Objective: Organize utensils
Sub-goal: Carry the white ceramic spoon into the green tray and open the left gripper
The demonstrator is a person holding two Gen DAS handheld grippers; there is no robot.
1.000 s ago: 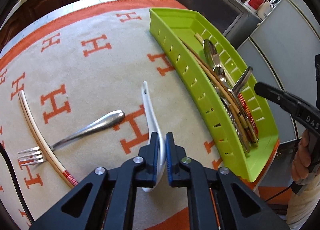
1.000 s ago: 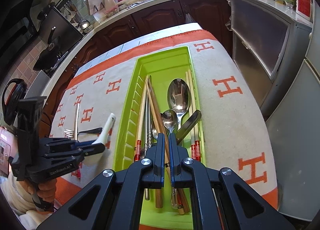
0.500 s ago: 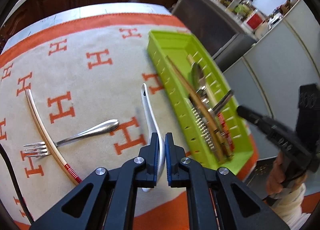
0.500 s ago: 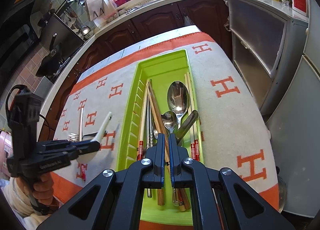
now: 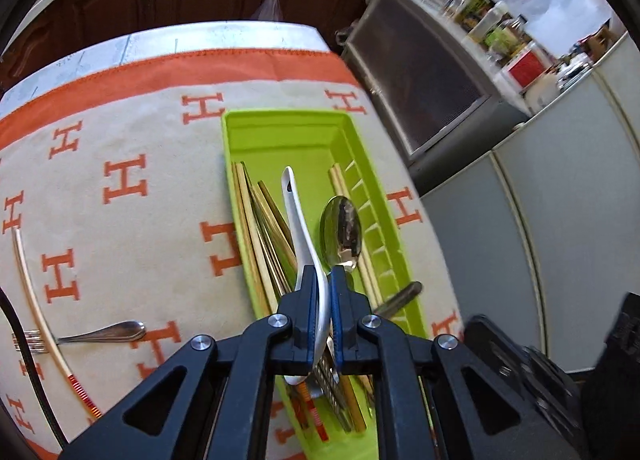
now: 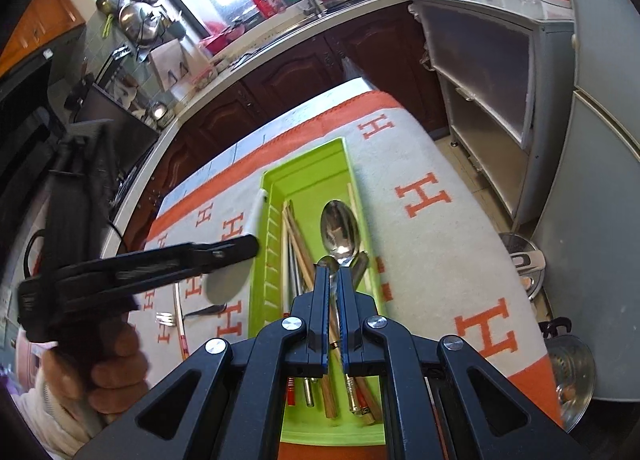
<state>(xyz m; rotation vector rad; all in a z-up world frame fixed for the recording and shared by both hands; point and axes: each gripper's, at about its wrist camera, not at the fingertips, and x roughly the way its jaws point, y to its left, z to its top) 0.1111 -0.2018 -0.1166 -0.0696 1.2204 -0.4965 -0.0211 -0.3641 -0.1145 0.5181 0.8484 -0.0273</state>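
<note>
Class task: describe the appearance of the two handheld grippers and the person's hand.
Both the left gripper and the right gripper are matte black, with triangular cut-outs, silver pivot screws and blue-edged jaws. The bare hand shows a pale cuff.

One white spoon (image 5: 298, 228), one fork (image 5: 80, 337), one green tray (image 5: 280, 128).

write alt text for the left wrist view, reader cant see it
The left gripper clamps a white ceramic spoon above a green tray holding chopsticks and a metal spoon. A fork and one chopstick lie on the H-patterned cloth.
</note>
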